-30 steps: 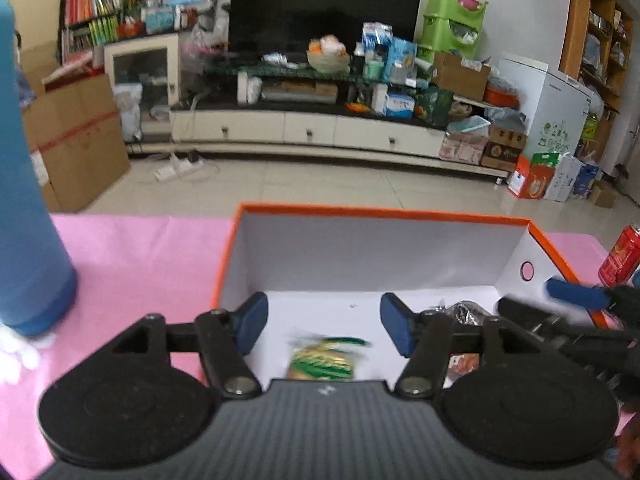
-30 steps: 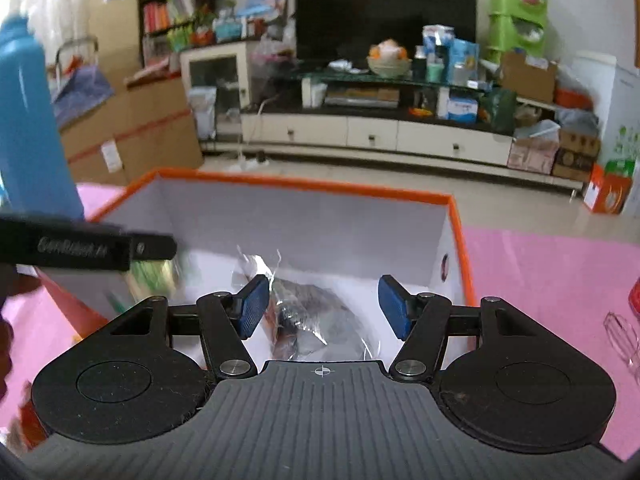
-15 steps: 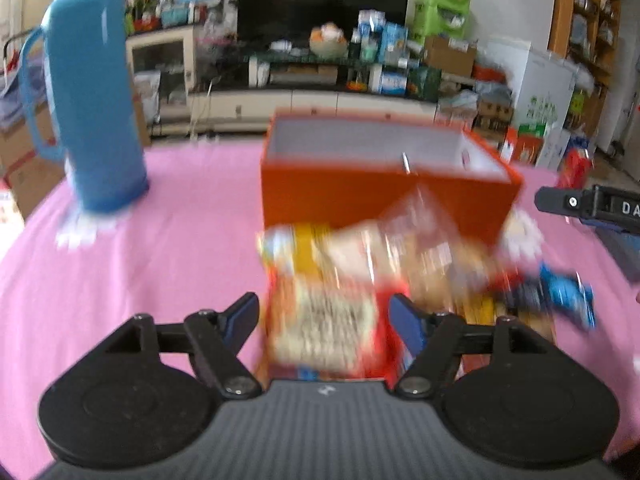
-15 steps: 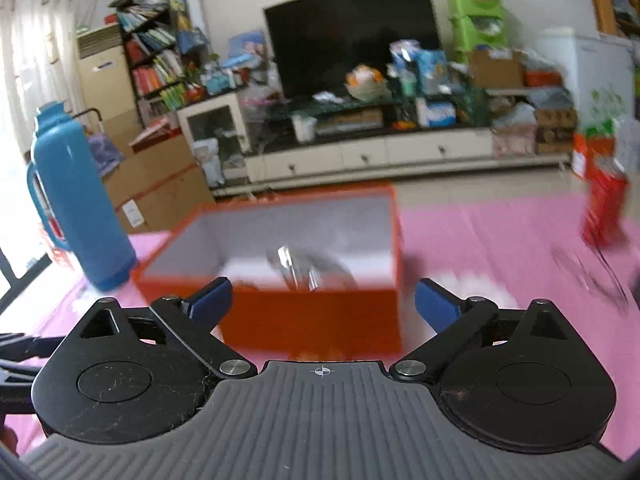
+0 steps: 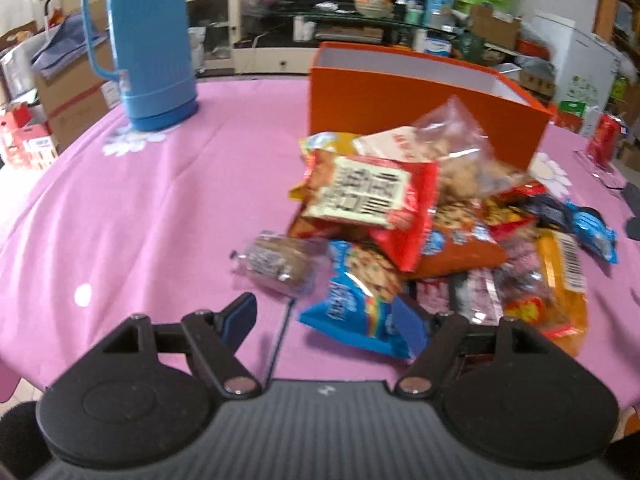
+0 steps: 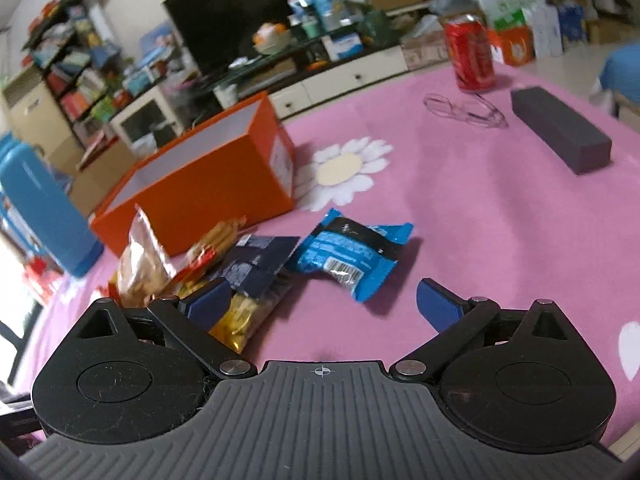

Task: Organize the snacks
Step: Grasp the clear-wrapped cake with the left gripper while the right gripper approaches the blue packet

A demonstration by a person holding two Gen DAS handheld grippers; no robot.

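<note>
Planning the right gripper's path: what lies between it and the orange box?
In the right wrist view, a blue snack packet lies between the right gripper and the orange box.

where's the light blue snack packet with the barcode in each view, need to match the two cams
Left wrist: light blue packet at the far right edge of the snack pile.
Right wrist: near the centre, lying apart from the pile on the pink cloth.
Shared landmark: the orange box behind the pile.

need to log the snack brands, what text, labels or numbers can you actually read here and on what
None reads clearly.
red and white snack bag: large block print, too blurred.
blue cookie packet: white lettering, blurred.
yellow packet: barcode, digits unreadable.
orange box: end label, too small.
red can: script logo, blurred.
</note>
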